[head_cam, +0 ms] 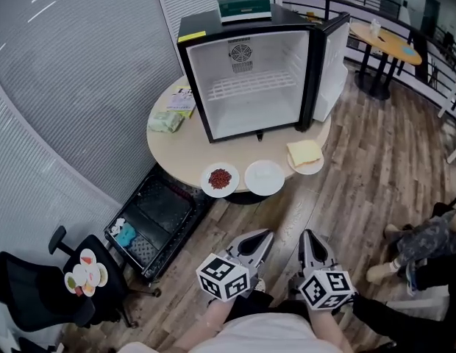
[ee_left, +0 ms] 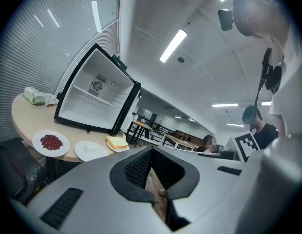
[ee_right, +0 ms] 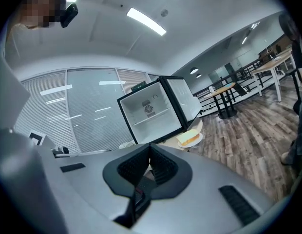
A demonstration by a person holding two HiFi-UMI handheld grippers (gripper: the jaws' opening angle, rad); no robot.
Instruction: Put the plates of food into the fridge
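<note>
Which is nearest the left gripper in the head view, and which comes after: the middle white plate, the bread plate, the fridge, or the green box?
1. White plate: at the table's near edge, straight ahead of the left gripper.
2. Bread plate: further back, to the right.
3. Fridge: behind the plates, door open.
4. Green box: on the fridge top.

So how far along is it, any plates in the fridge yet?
Done: only the fridge is open, nothing inside. In hand: nothing; the left hand-held gripper and right hand-held gripper are shut, empty. Left: all three, the red-food plate, white plate and yellow-slice plate.
</note>
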